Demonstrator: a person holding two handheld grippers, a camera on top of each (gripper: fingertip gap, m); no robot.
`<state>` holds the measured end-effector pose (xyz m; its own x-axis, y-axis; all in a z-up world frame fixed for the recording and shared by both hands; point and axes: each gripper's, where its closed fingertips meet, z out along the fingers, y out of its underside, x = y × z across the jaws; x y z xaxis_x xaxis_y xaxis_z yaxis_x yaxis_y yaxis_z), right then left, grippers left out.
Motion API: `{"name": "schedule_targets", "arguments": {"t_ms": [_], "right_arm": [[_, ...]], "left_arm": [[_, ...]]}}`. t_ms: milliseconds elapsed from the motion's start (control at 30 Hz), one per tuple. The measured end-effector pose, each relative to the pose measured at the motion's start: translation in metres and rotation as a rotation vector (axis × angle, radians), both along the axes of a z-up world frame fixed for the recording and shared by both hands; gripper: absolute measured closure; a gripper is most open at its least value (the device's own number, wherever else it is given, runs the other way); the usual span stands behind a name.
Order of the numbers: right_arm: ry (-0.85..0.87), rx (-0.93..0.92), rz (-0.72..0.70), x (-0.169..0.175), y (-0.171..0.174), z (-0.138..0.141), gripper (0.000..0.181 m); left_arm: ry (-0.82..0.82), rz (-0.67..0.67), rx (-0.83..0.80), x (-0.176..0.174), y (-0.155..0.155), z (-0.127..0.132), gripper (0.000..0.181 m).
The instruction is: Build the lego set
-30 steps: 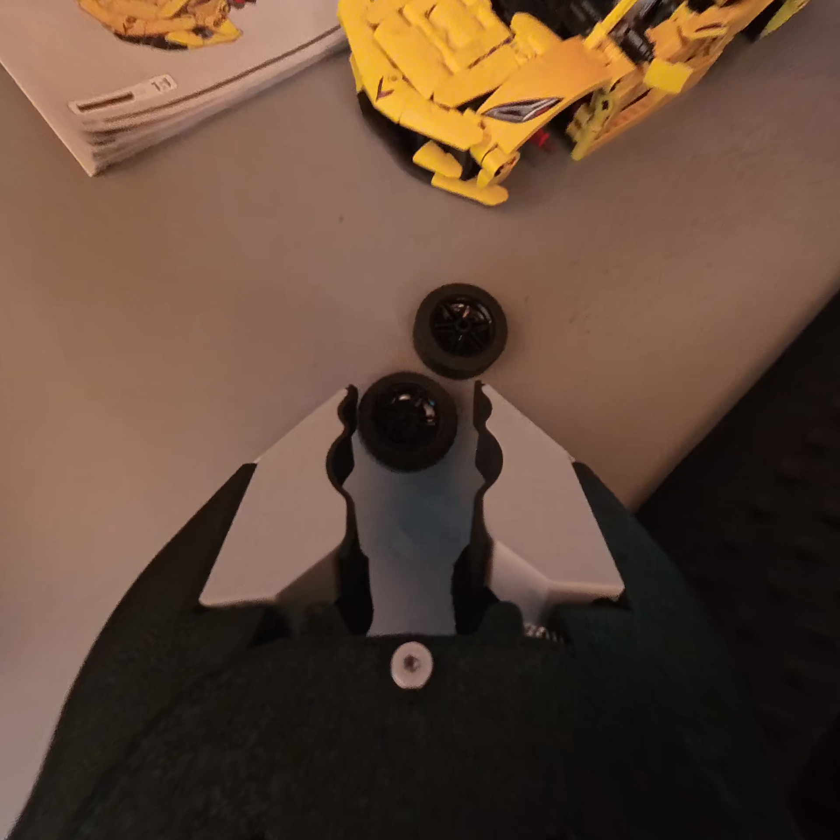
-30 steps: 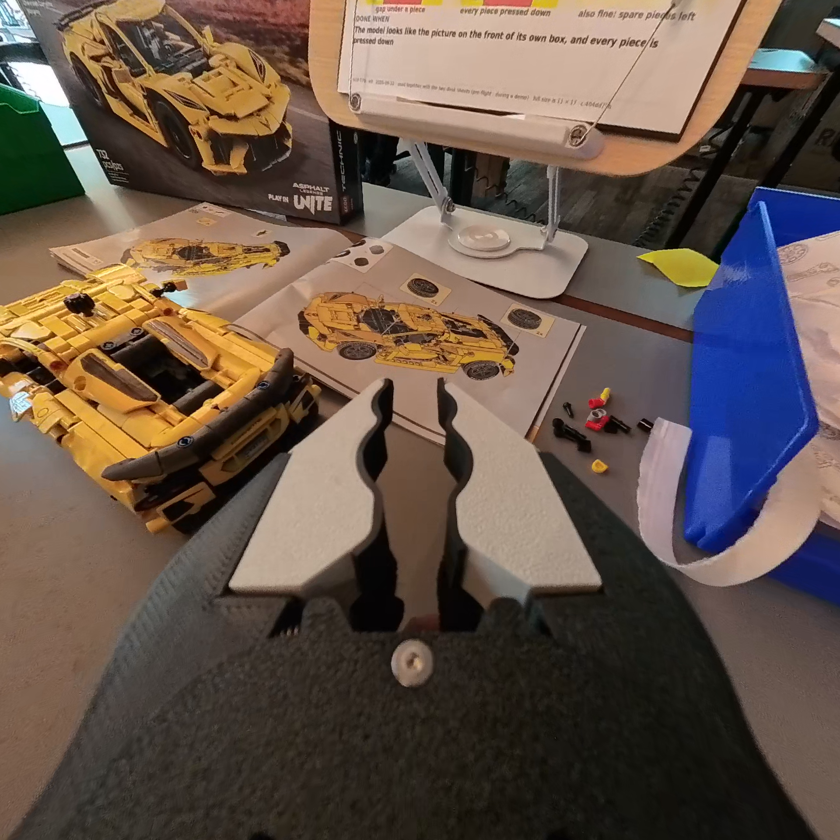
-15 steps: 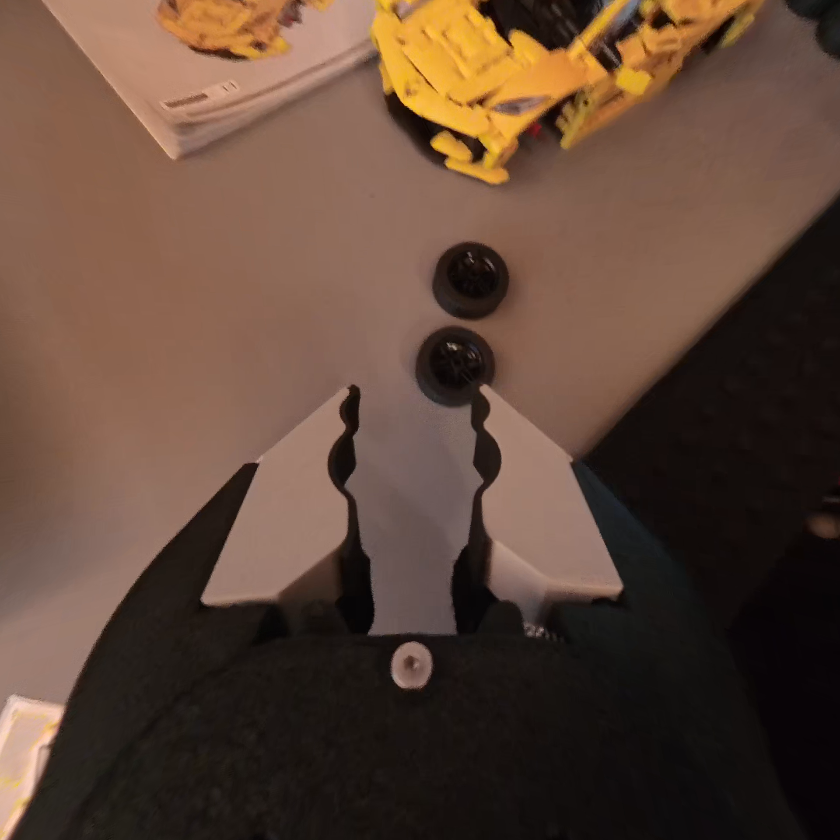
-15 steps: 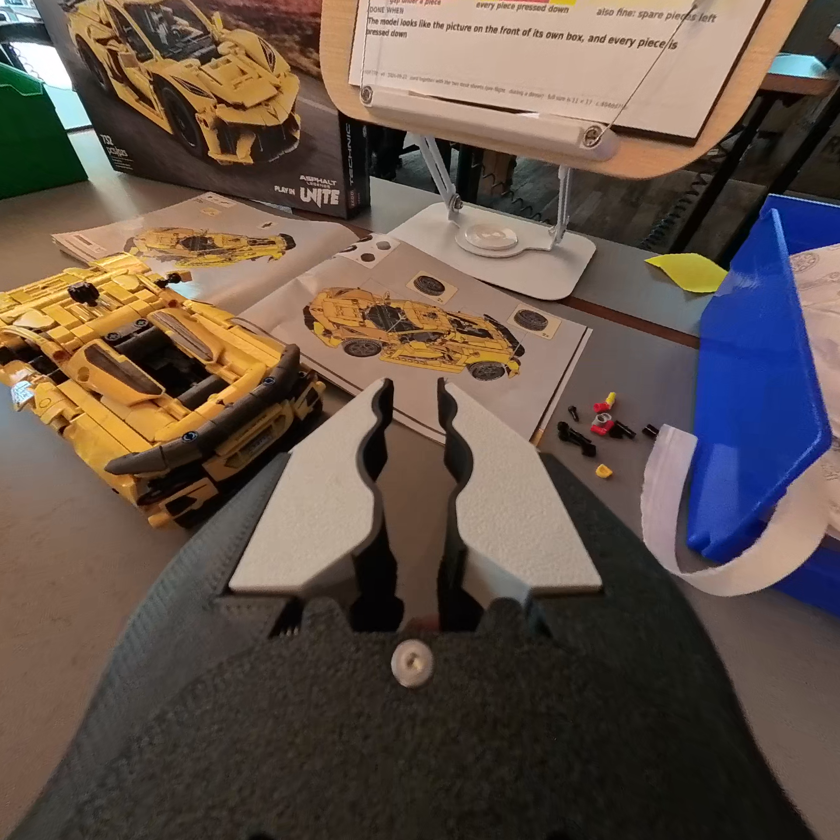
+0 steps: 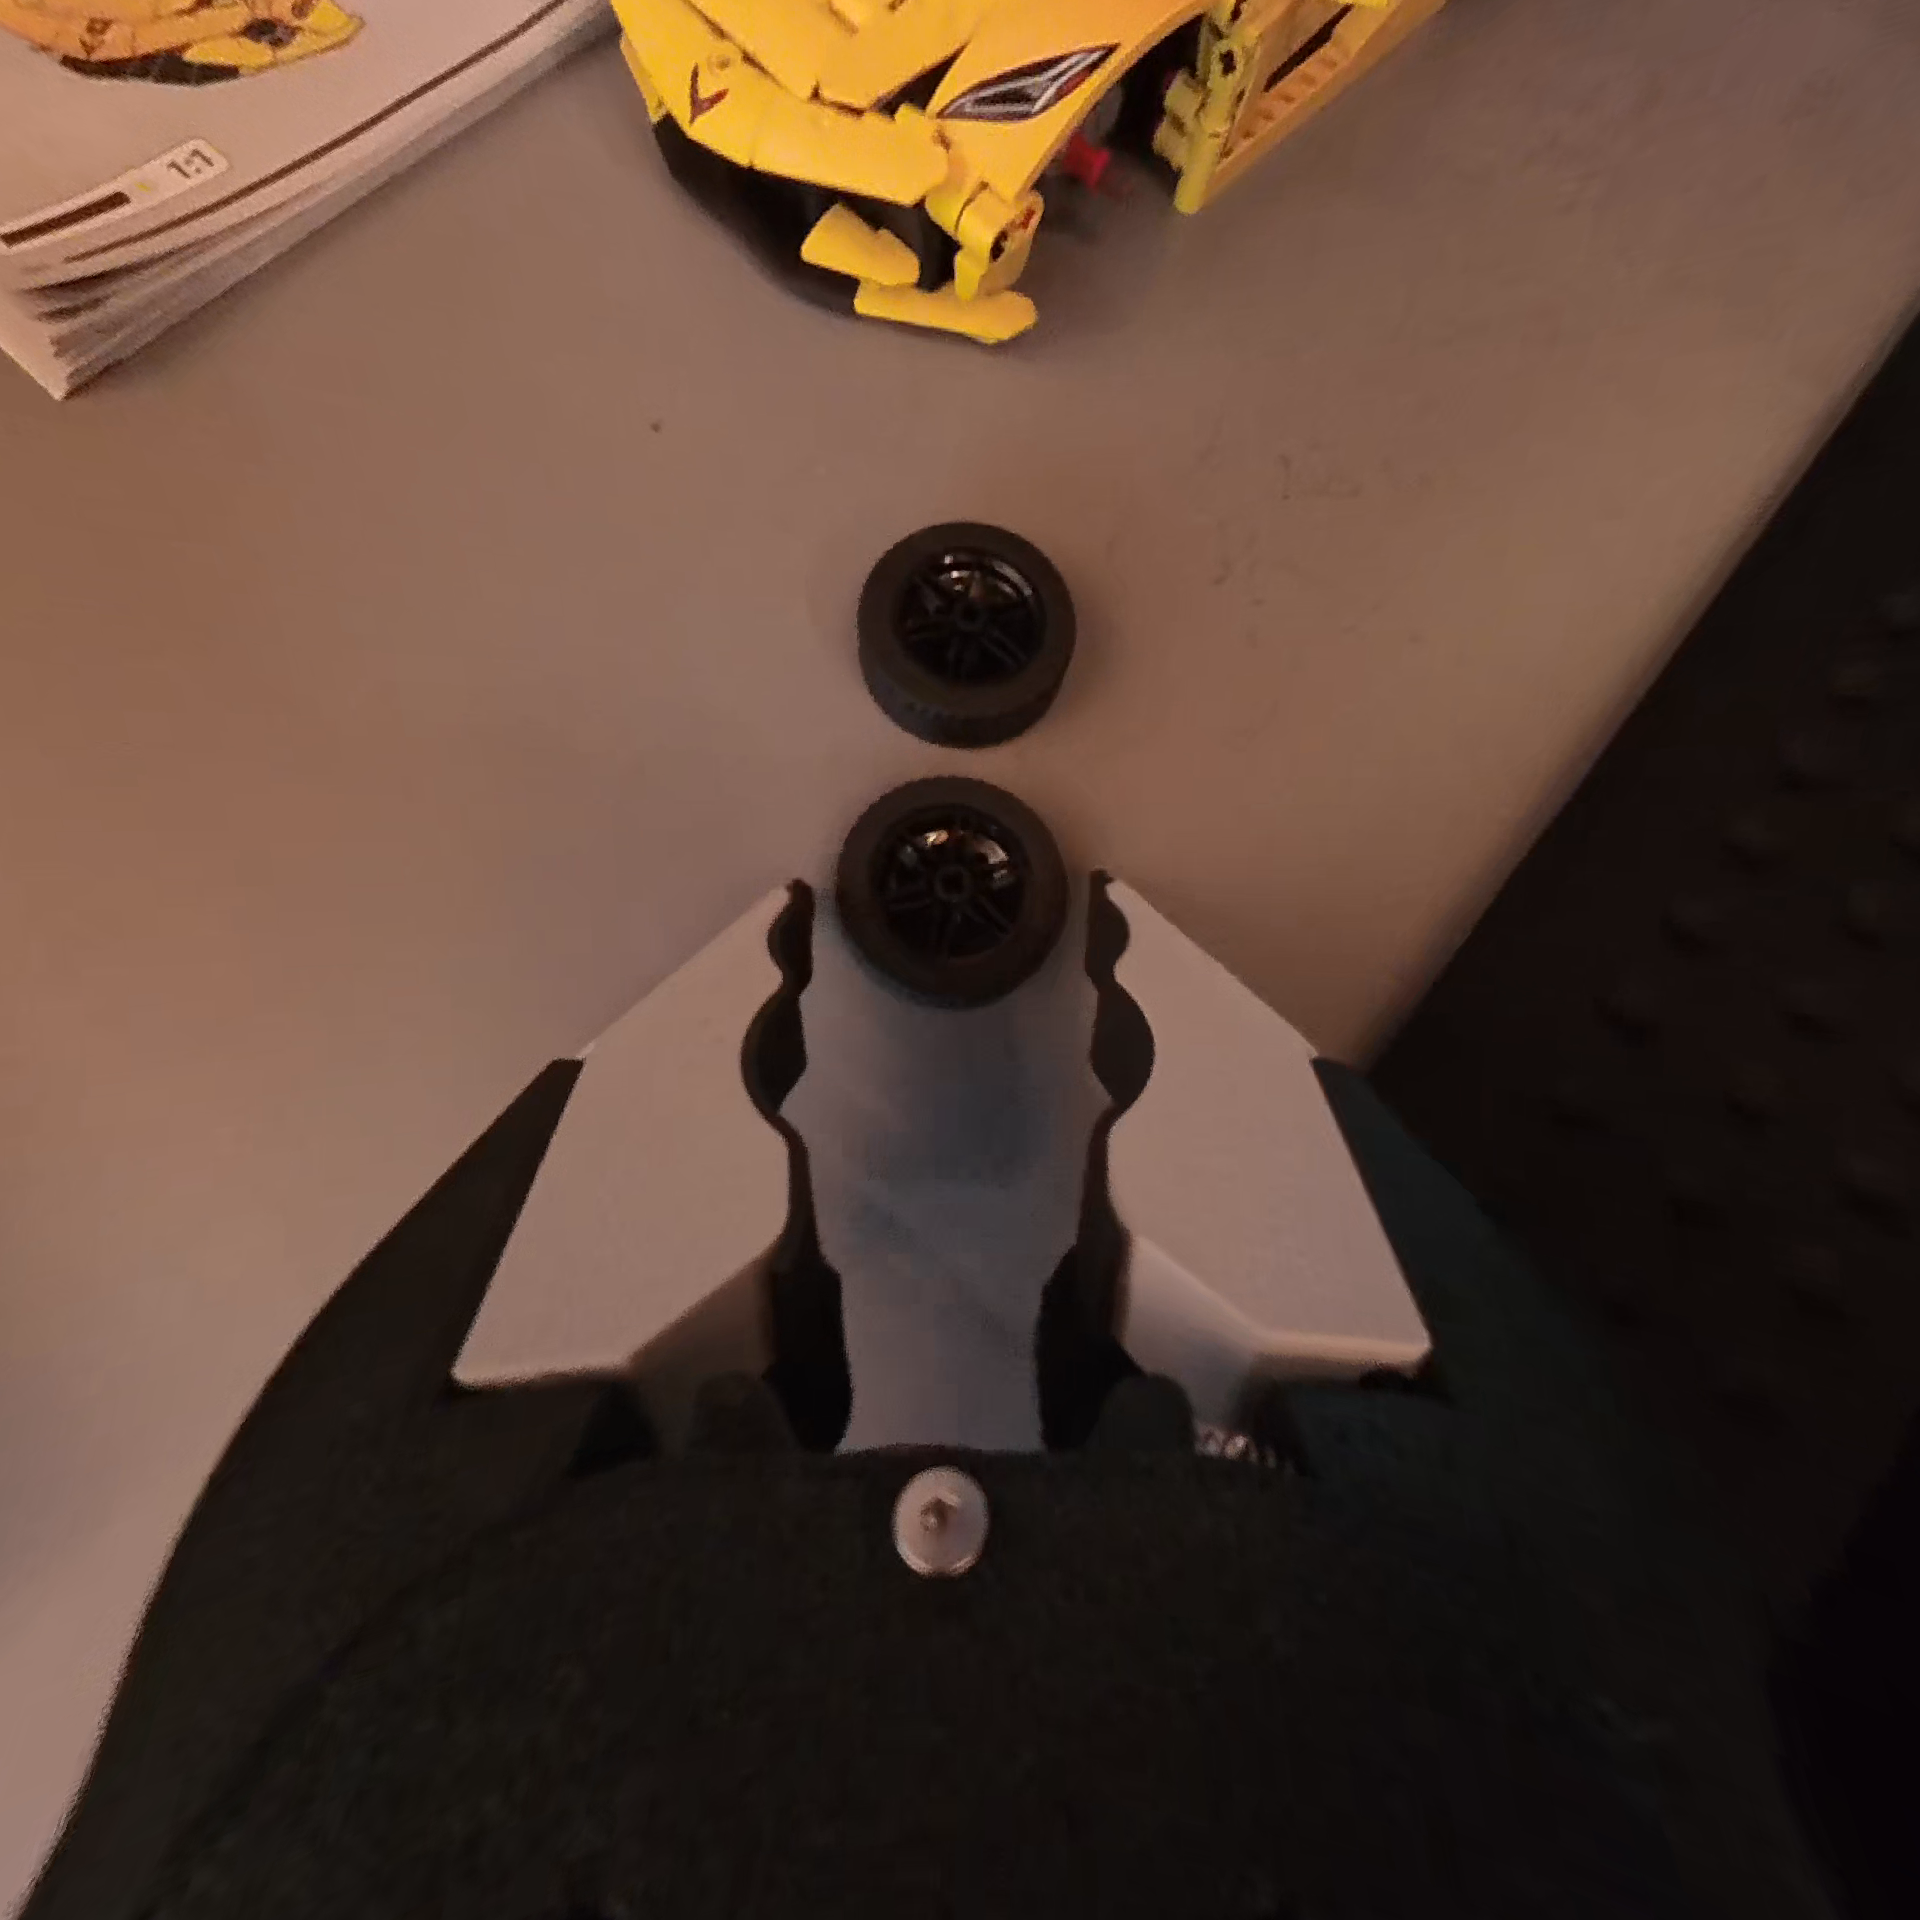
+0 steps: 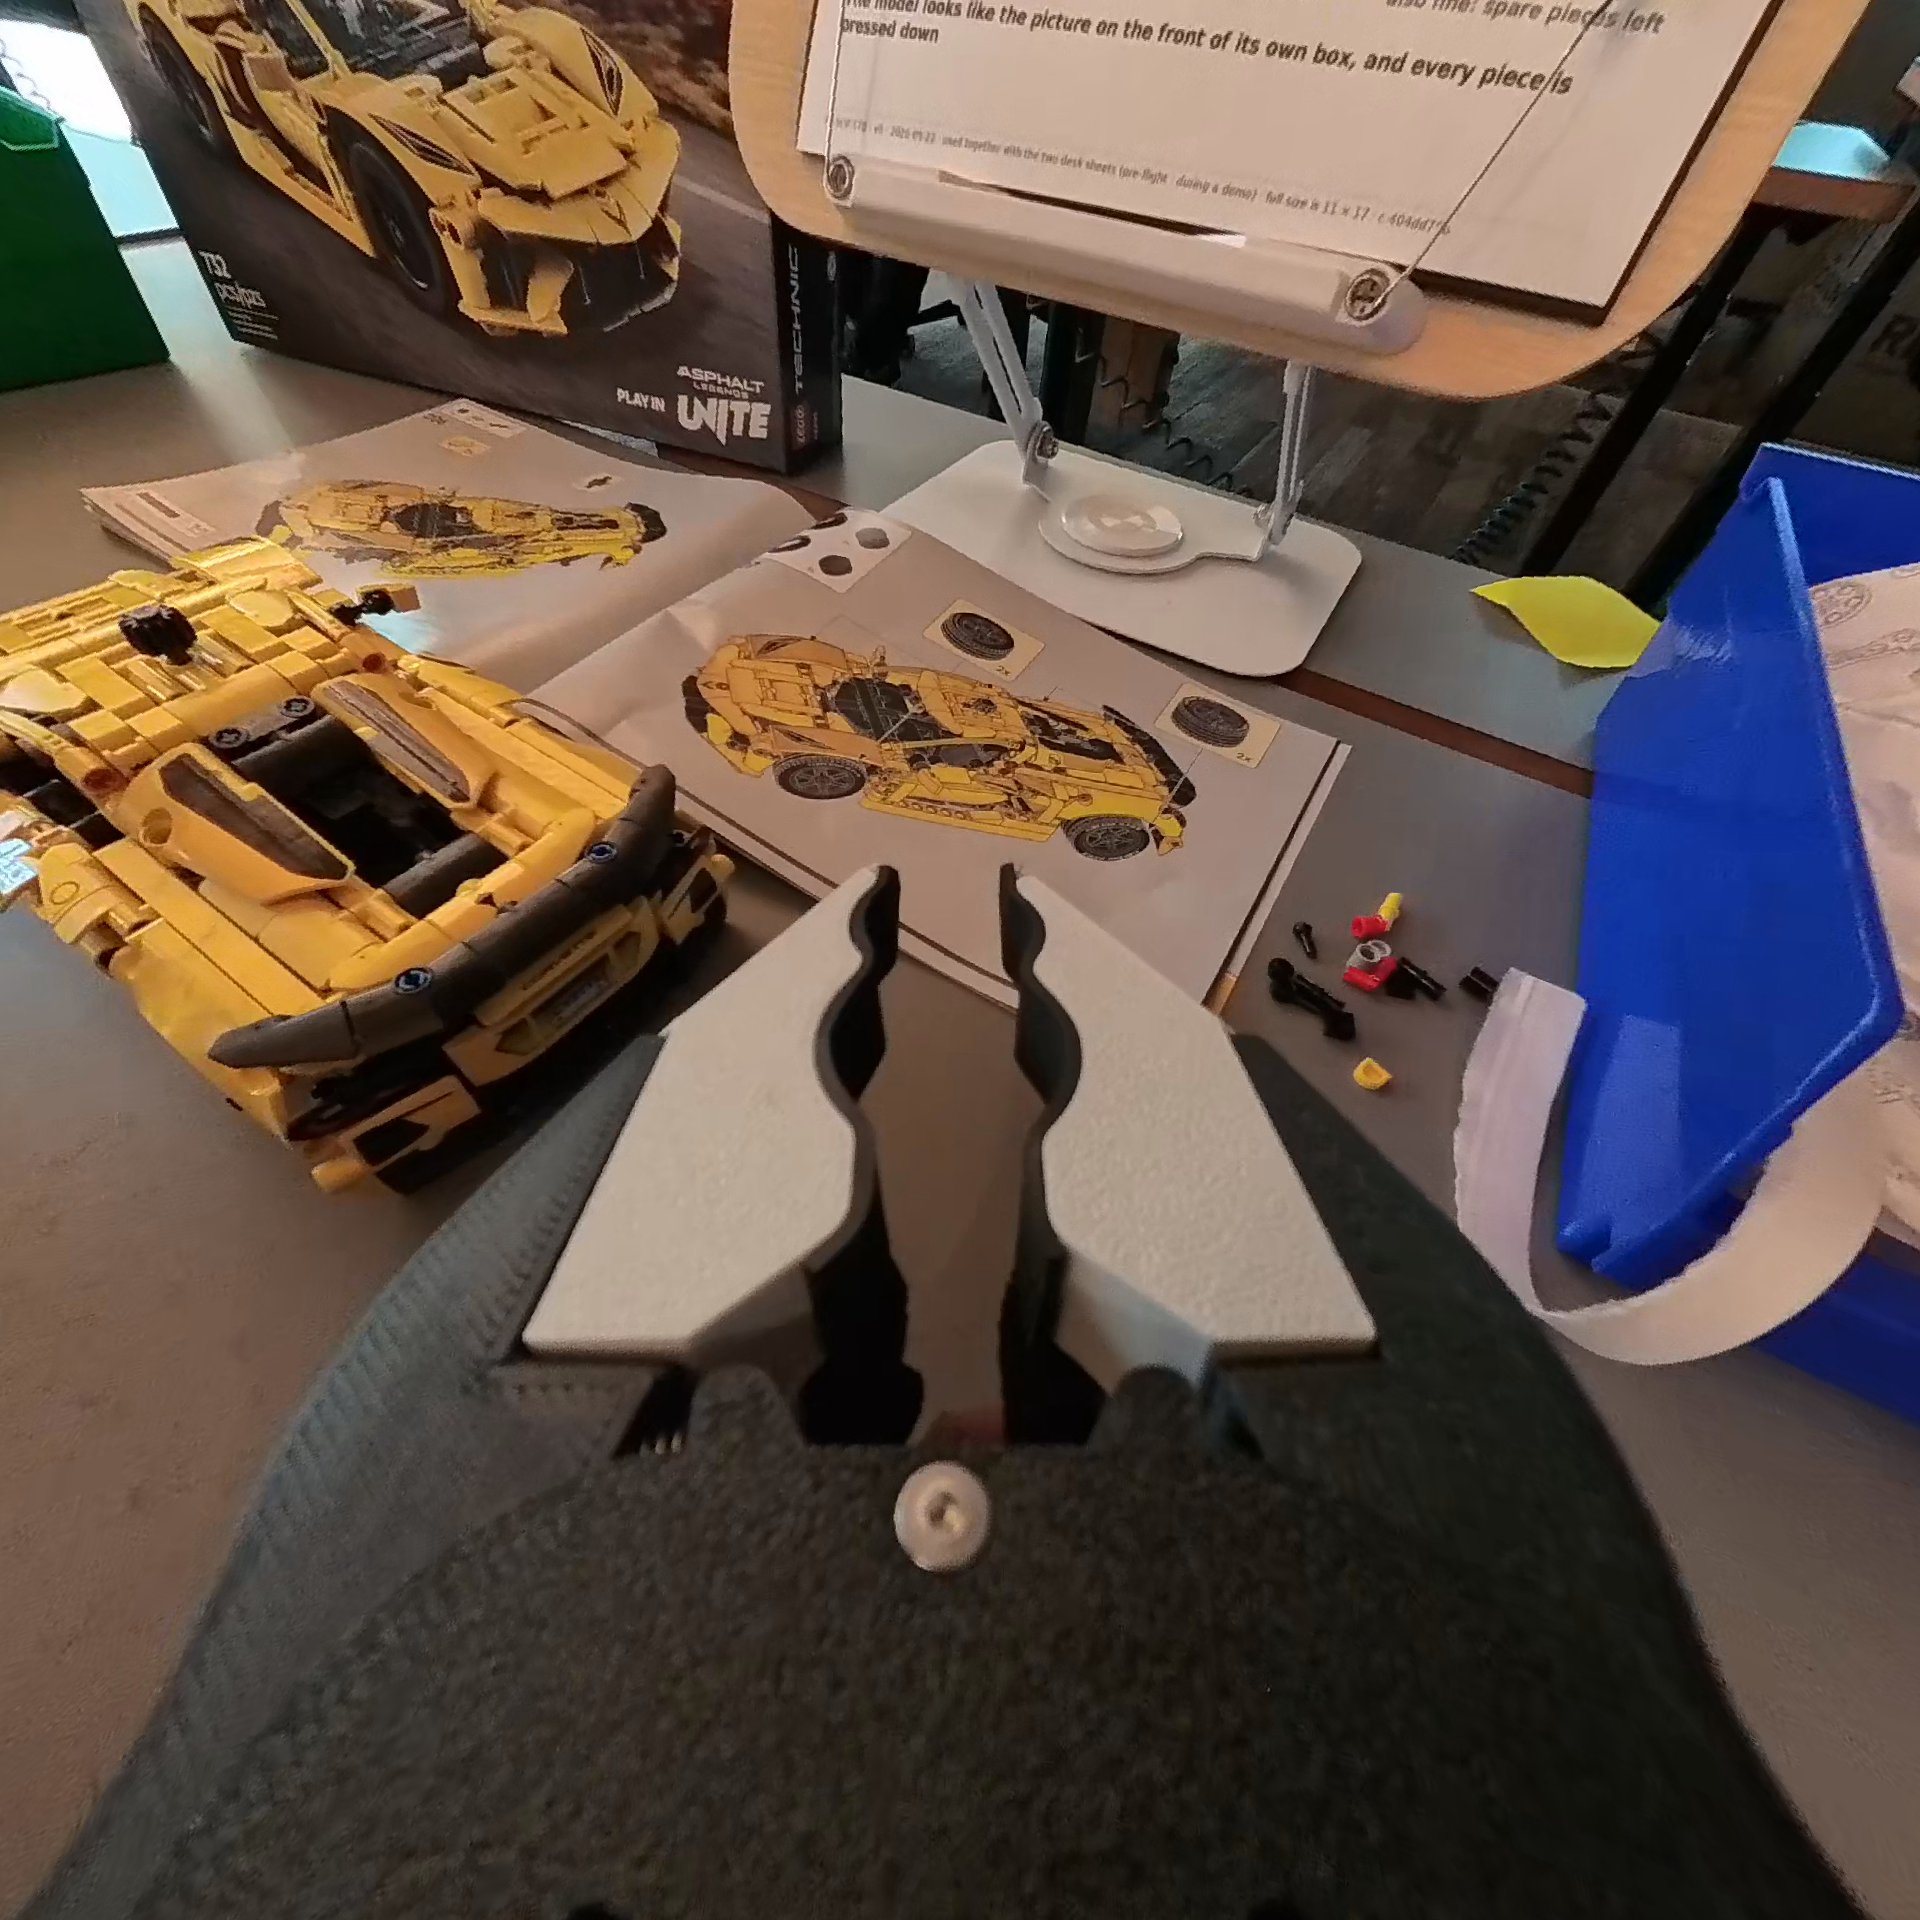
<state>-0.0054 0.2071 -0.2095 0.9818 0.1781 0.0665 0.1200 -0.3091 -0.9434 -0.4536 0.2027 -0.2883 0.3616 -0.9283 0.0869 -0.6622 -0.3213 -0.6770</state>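
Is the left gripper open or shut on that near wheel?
Open. The left gripper has table showing between each fingertip and the near wheel, which lies flat between them.

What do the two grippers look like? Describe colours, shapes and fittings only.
The left gripper and the right gripper look alike. Each has a broad black body with a rough, grainy surface, flaring toward the camera, and one round pale screw head at its centre. Two light grey wedge-shaped fingers taper forward. The jaws' inner faces are black with a wavy, scalloped outline. No cables, sleeves or markings show.
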Motion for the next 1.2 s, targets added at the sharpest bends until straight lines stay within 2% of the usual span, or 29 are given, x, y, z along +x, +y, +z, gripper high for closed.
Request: {"name": "schedule_targets", "arguments": {"t_ms": [33, 100, 133, 167, 233, 300, 333, 367, 500, 600, 1033, 1133, 1200], "right_arm": [[-0.002, 0.001, 0.001, 0.0, 0.0, 0.0, 0.163], [-0.002, 0.003, 0.004, -0.001, 0.0, 0.001, 0.163], [-0.001, 0.004, 0.006, -0.002, 0.0, 0.001, 0.163], [0.0, 0.006, 0.007, -0.002, 0.0, 0.001, 0.163], [0.003, 0.009, 0.009, -0.003, 0.0, 0.002, 0.163], [0.002, 0.008, 0.008, -0.003, 0.0, 0.002, 0.163], [0.001, 0.008, 0.007, -0.002, 0.0, 0.002, 0.163], [0.001, 0.008, 0.007, -0.002, 0.0, 0.002, 0.163], [0.001, 0.013, 0.007, -0.002, 0.0, 0.003, 0.163], [-0.003, 0.013, 0.007, -0.002, -0.001, 0.003, 0.163], [-0.023, 0.005, 0.006, -0.002, 0.0, 0.001, 0.163], [-0.027, 0.005, 0.007, -0.002, 0.0, 0.001, 0.163], [0.033, 0.041, 0.077, -0.019, -0.005, 0.015, 0.163]], "left_arm": [[0.005, -0.006, -0.015, 0.0, -0.001, -0.002, 0.136], [-0.016, 0.017, -0.051, 0.0, 0.0, 0.001, 0.136], [-0.072, 0.035, -0.09, 0.003, 0.001, 0.008, 0.136], [-0.202, 0.054, -0.145, 0.01, 0.001, 0.025, 0.136], [-0.646, 0.077, -0.335, 0.026, 0.001, 0.084, 0.137], [-1.242, 0.016, -0.628, 0.015, 0.003, 0.163, 0.137], [-1.479, -0.013, -0.772, -0.001, 0.008, 0.188, 0.138], [-1.607, -0.031, -0.867, -0.01, 0.012, 0.198, 0.139], [-1.619, -0.036, -0.865, 0.001, 0.008, 0.2, 0.137], [-1.679, -0.073, -0.936, -0.001, 0.006, 0.206, 0.138], [-1.664, -0.135, -0.974, 0.009, -0.005, 0.209, 0.138], [-1.607, -0.109, -0.94, 0.017, -0.007, 0.204, 0.137], [-1.443, -0.046, -0.77, 0.037, -0.011, 0.192, 0.137]]}}
